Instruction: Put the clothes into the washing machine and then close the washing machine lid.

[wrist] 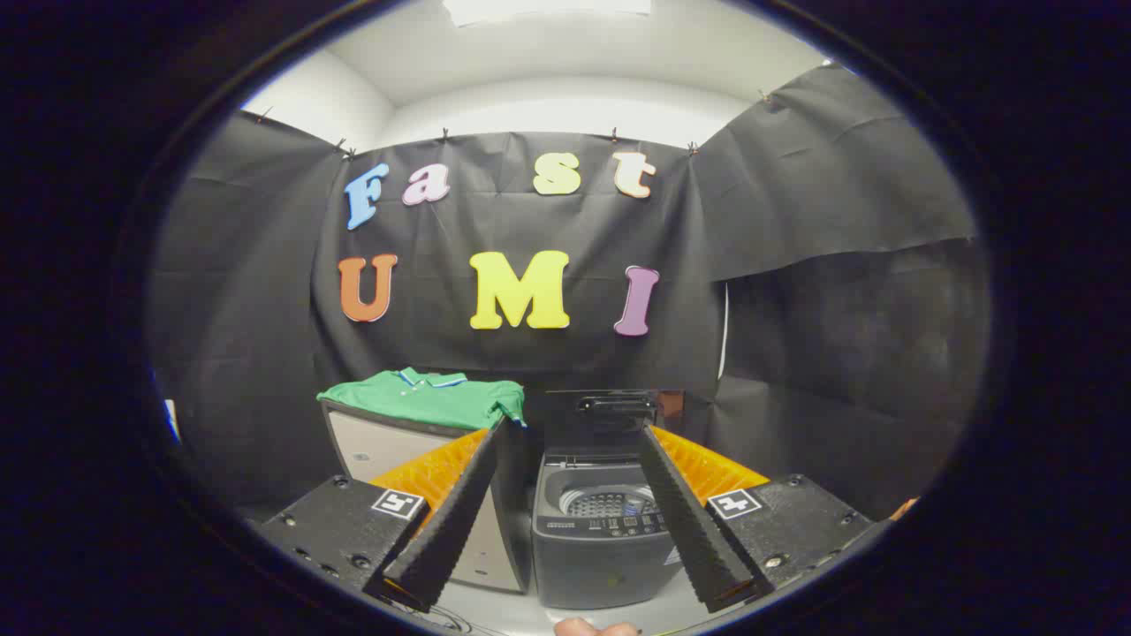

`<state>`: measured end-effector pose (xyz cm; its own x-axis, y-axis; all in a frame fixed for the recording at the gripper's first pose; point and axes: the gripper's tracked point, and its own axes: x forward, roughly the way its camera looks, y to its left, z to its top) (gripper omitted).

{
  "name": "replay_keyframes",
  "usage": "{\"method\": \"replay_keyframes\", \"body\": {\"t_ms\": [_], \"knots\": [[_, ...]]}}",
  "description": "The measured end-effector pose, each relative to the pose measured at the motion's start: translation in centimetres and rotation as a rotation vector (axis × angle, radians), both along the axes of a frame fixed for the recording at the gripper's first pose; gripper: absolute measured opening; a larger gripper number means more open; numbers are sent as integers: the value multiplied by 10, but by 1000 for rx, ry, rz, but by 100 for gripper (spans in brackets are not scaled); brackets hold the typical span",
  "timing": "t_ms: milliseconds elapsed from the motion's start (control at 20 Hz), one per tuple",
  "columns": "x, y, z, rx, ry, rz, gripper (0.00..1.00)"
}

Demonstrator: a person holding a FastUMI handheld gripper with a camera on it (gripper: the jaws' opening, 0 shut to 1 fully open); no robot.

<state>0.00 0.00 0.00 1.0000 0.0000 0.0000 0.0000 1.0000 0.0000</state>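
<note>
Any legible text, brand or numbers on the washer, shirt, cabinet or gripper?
None readable.
Dark grey top-loading washing machine: control-panel markings too blurred to read.
Green polo shirt: no print seen.
Pale cabinet beneath it: small round mark, unreadable.
Gripper, fingers open either side of the machine: square black-and-white marker tags, patterns, no words.

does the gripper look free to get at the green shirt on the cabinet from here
Probably yes: the green shirt lies uncovered on the cabinet, beyond the gripper, whose jaws are open and empty, with nothing between.
</note>
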Motion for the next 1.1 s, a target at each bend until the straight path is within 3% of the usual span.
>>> {"method": "replay_keyframes", "body": {"t_ms": [1100], "knots": [[35,-50,-17,61,53,99,100]]}}
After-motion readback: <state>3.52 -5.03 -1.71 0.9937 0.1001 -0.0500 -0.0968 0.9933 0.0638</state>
